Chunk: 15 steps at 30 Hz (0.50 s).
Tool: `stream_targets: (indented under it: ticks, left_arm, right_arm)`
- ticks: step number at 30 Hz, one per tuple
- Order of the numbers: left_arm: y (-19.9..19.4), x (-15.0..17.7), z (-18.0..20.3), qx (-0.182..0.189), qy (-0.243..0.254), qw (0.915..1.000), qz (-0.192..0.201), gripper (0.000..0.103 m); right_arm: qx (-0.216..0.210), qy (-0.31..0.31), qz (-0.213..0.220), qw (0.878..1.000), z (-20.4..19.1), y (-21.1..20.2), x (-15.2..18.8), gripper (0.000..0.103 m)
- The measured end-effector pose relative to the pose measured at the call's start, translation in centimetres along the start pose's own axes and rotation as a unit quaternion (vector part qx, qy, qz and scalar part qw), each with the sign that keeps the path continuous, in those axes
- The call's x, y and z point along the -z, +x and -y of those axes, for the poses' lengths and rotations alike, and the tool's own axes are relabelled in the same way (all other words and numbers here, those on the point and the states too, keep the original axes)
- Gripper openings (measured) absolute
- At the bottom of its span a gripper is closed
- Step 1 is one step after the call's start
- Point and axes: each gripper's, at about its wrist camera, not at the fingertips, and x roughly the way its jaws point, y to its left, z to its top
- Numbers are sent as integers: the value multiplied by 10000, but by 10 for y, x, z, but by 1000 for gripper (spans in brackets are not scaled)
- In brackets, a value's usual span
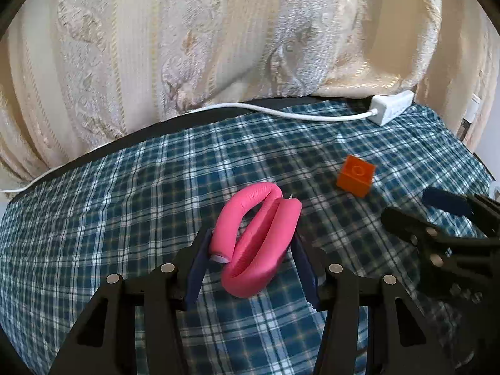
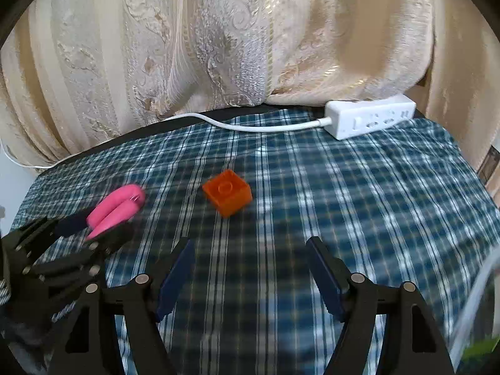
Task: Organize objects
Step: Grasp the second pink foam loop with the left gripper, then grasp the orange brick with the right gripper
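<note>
Cream brocade curtain (image 1: 193, 47), blue plaid cloth (image 2: 343, 203), possibly a table

No readable text, labels, brand names or numbers appear anywhere. The orange block (image 2: 227, 197) shows only a plain raised ring on top, no lettering.
</note>
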Motion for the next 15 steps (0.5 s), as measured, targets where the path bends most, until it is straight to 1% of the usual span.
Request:
stream_targets:
  ticks: [5, 12, 15]
  left_arm:
    - [6, 1, -5, -70, -83, 9999, -87, 53]
    - [13, 2, -10, -129, -179, 9996, -164, 53]
    - [15, 2, -13, -148, -231, 9994, -209, 53]
  right_arm:
    - [-88, -16, -100, 9999, -5, 17, -11, 77]
    - [-77, -93, -158, 9998, -9, 34, -22, 77]
    - [-96, -118, -181, 9997, -11, 39, -26, 74]
